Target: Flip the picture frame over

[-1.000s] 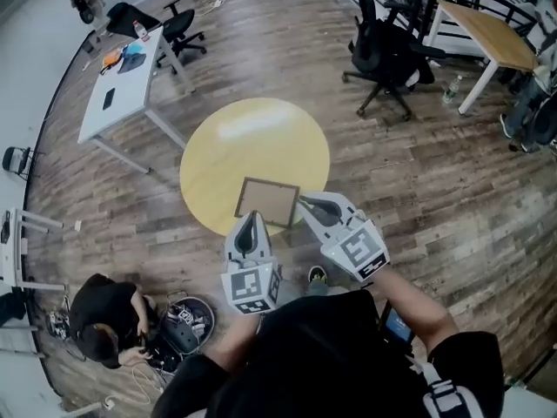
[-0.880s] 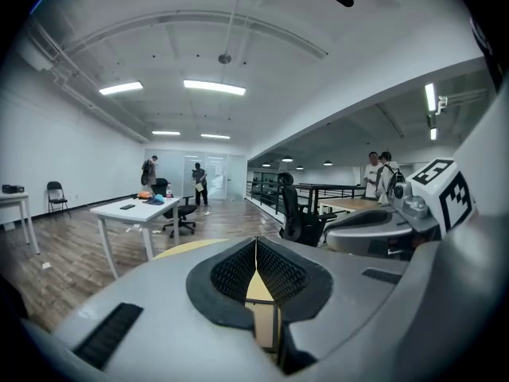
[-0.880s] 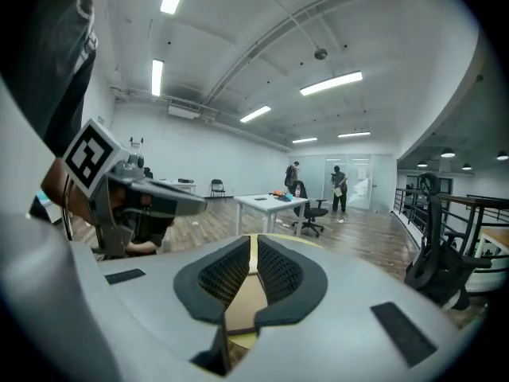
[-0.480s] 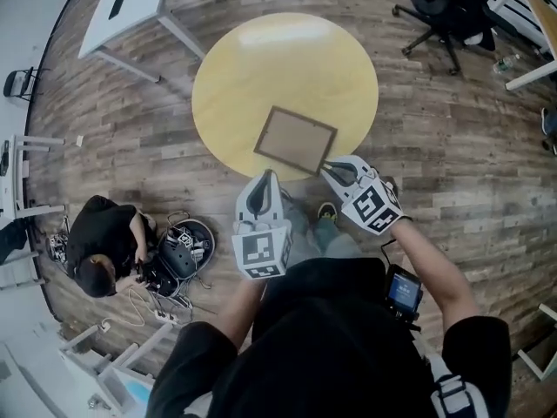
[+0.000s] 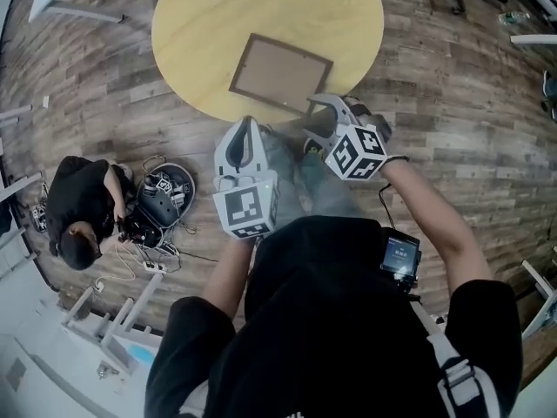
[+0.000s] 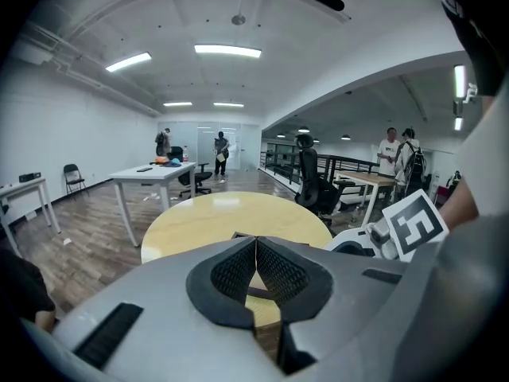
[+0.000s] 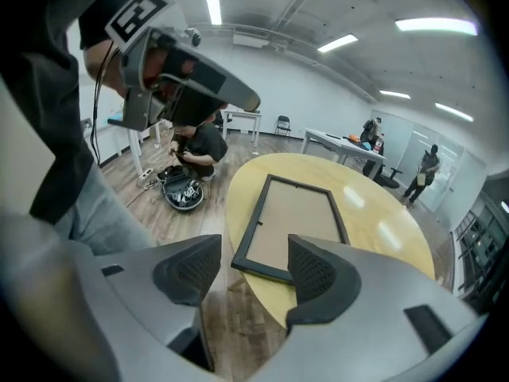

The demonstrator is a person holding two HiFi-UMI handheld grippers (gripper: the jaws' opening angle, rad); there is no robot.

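2 grippers short of the frame: take a clean bite on its near border

The picture frame (image 5: 280,74) lies flat on the round yellow table (image 5: 196,24), close to the rim nearest the person, with a dark border around a brown panel. The right gripper (image 5: 329,111) hovers just off that rim with its jaws opening. Nothing is between the pads, and in the right gripper view the frame's near edge sits beyond the gap, untouched. The left gripper (image 5: 244,124) hangs beside it, short of the table, pads pressed together on nothing.

The step in hand looks like the approach for a grasp. Doing it well likely means working 1 pad under the border near the table rim and the other on top, gripping border only, not panel. The left gripper could steady the frame as it tips, so it does not slide off.
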